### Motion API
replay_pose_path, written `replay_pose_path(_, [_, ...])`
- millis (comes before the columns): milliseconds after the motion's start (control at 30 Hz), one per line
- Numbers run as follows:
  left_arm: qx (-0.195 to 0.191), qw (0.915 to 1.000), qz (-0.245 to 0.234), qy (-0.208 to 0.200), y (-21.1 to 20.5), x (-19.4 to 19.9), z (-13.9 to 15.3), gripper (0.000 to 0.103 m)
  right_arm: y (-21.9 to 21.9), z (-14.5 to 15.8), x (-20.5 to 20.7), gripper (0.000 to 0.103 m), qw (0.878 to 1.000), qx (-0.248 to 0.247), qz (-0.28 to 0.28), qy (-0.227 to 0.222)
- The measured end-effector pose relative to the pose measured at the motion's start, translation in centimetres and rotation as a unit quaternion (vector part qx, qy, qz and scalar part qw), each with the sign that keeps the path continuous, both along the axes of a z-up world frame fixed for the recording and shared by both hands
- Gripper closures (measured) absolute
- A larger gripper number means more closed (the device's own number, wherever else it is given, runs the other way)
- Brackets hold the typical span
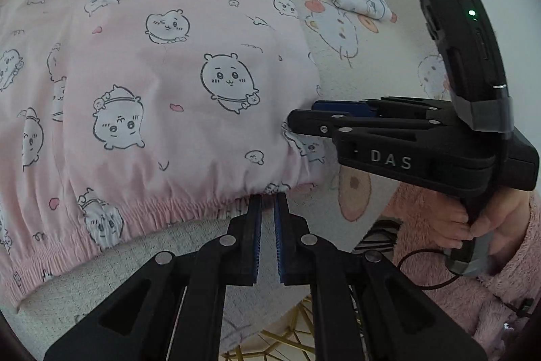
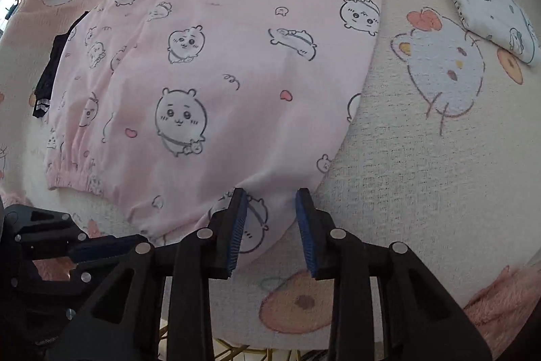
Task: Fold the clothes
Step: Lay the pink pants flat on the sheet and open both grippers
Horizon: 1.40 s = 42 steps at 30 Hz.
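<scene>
Item 1, the pink garment (image 1: 175, 80), printed with cartoon animal faces and small hearts, lay spread flat on the blanket (image 2: 422, 164) covering the worktop, its gathered elastic hem (image 1: 142, 212) turned toward you. Item 2, your left gripper (image 1: 267, 203): its 2 blue-padded fingers (image 1: 256, 235) stood nearly parallel with only a narrow gap between them, their tips at the hem; from the left wrist view you could not tell for certain whether cloth was pinched there. Item 3, your right gripper (image 2: 270, 202): its fingers (image 2: 236, 225) were spread wide in a V, straddling the near right corner of the garment, with fabric showing between them and nothing clamped. In the left wrist view the same gripper (image 1: 297, 120) came in from the right, its tip touching the garment's right edge just above the hem, held by your right hand (image 1: 480, 222) in a fluffy pink sleeve (image 1: 507, 286). Item 4, a folded white cloth (image 2: 493, 19) with a similar cartoon print, lay well apart to the far right on the blanket. Item 5, a dark garment (image 2: 50, 70) with pale stripes at its end, lay partly tucked under the pink garment's far left edge. Item 6, the blanket itself, cream and pink, carried doughnut and cat-character prints.
</scene>
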<state>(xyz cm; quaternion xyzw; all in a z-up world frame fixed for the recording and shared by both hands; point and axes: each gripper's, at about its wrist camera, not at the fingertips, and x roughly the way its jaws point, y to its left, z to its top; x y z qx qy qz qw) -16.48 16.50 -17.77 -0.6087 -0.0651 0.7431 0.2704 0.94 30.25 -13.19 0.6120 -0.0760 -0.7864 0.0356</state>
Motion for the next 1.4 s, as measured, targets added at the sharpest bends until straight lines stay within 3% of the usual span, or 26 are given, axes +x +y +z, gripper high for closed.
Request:
replay_pose_path(67, [-0.006,0.9999,0.011,0.0,0.5,-0.3,-0.5,0.095,0.7,0.3,-0.3,0.072,1.0,0.019,-0.018,-0.001])
replay_pose_path(200, [-0.017,0.9993,0.032,-0.001,1.4,-0.8,-1.5,0.095,1.4,1.1,1.4,0.07,0.999,-0.026,-0.038,-0.001])
replay_pose_path(267, [-0.019,0.9992,0.036,0.001,1.9,-0.7,-1.8,0.095,0.4,1.1,2.1,0.07,0.999,-0.015,-0.031,0.006])
replay_pose_path(433, [-0.015,0.9997,-0.01,0.015,3.2,1.6,-1.5,0.095,-1.4,-0.6,1.3,0.068,1.0,0.018,0.003,0.007])
replay_pose_path(567, [-0.003,0.9977,-0.065,-0.016,3.6,3.6,-2.1,0.095,-2.6,-0.6,0.6,0.067,0.998,0.054,0.038,0.024])
replay_pose_path(700, [0.037,0.999,-0.013,-0.02,1.7,4.1,-1.4,0.095,-0.8,0.8,0.8,0.068,0.999,-0.017,-0.013,0.031])
replay_pose_path(800, [0.059,0.9976,0.026,-0.024,0.6,3.3,-1.1,0.095,-1.6,2.5,1.1,0.067,0.997,-0.038,0.013,0.072])
replay_pose_path(833, [0.065,0.9968,0.038,-0.025,0.2,3.0,-1.0,0.095,-2.4,2.2,0.8,0.067,0.997,-0.03,0.027,0.068])
replay_pose_path(900, [0.052,0.9965,0.056,-0.034,-0.4,2.8,-1.0,0.095,-3.9,-0.3,0.7,0.067,0.998,0.0,0.056,0.016])
replay_pose_path(967, [0.028,0.9959,0.08,-0.031,-2.1,3.4,-0.5,0.095,-5.2,-0.6,1.3,0.067,0.994,0.048,0.098,0.014])
replay_pose_path(1033, [0.012,0.9934,0.113,-0.017,-4.3,4.1,0.2,0.095,-5.5,-0.4,1.8,0.067,0.991,0.081,0.104,0.009])
replay_pose_path(1167, [-0.028,0.978,0.207,-0.013,-10.7,3.7,0.3,0.094,-5.1,0.7,1.9,0.067,0.994,0.069,0.071,0.043])
replay_pose_path(1300, [-0.043,0.9461,0.319,-0.033,-17.1,4.0,-0.4,0.094,-4.3,0.9,1.5,0.065,0.998,0.041,0.037,0.036])
replay_pose_path(1333, [-0.052,0.938,0.341,-0.037,-18.6,4.3,-0.7,0.094,-4.1,0.9,1.4,0.061,0.998,0.034,0.028,0.034])
replay_pose_path(1400, [-0.035,0.9272,0.371,-0.039,-20.9,5.0,-1.0,0.094,-3.7,1.0,1.2,0.061,0.999,0.02,0.011,0.031])
